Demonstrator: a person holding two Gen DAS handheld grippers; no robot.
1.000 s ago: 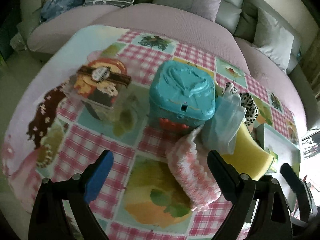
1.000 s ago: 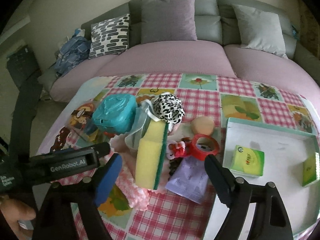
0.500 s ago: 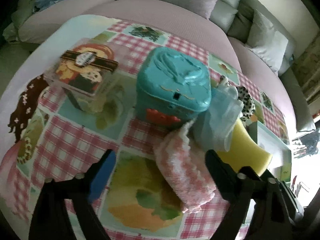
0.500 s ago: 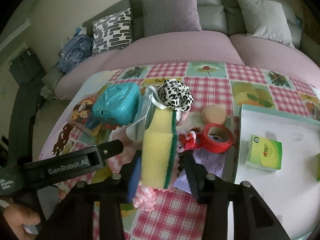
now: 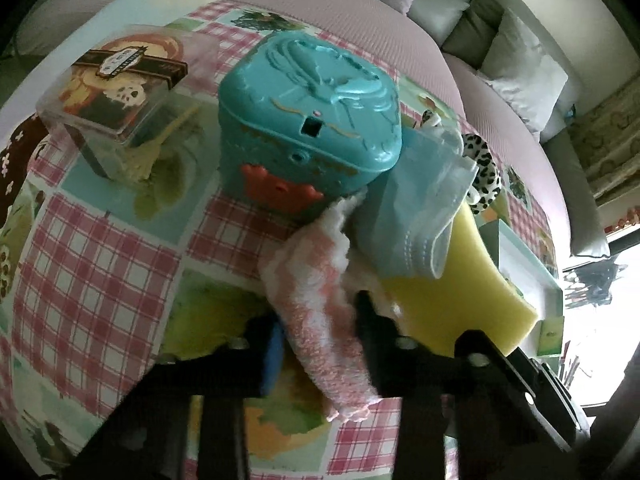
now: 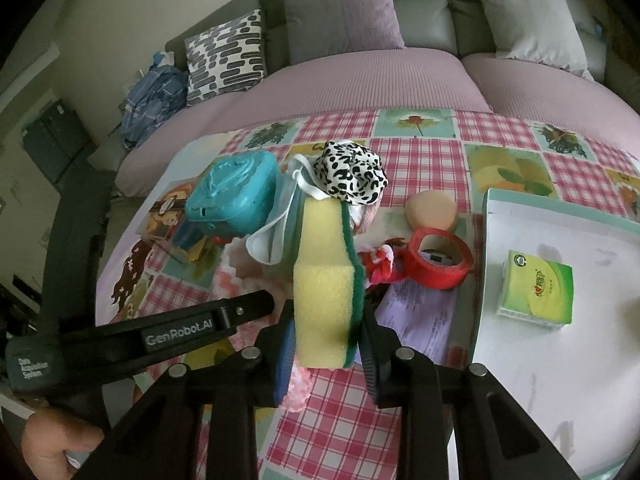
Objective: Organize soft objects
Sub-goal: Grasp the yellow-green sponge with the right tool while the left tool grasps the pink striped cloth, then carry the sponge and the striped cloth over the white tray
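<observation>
The left gripper (image 5: pixel 320 344) had its two fingers pressed against the sides of a pink-and-white fuzzy cloth (image 5: pixel 320 300), which ran forward from between them up to the foot of a teal plastic case (image 5: pixel 308 120) standing straight ahead. Just to that gripper's right, touching the cloth, lay a pale blue face mask (image 5: pixel 420 208) draped over a yellow sponge (image 5: pixel 452 292). The right gripper (image 6: pixel 326 344) was clamped on the near end of the same yellow sponge (image 6: pixel 324 292) — its green scouring face turned to the gripper's right — and the sponge stood on edge, pointing away from the fingers. At its far end sat a leopard-print scrunchie (image 6: pixel 352 176), with the mask (image 6: pixel 280 224) against its left side and the teal case (image 6: pixel 232 196) farther left. To the right gripper's right, near the sponge, were a red tape roll (image 6: pixel 438 258) and a beige puff (image 6: pixel 430 212) — beyond them a white tray (image 6: pixel 560 380) holding a green tissue pack (image 6: pixel 536 288). Ahead and left of the left gripper stood a clear box (image 5: pixel 120 96).
</observation>
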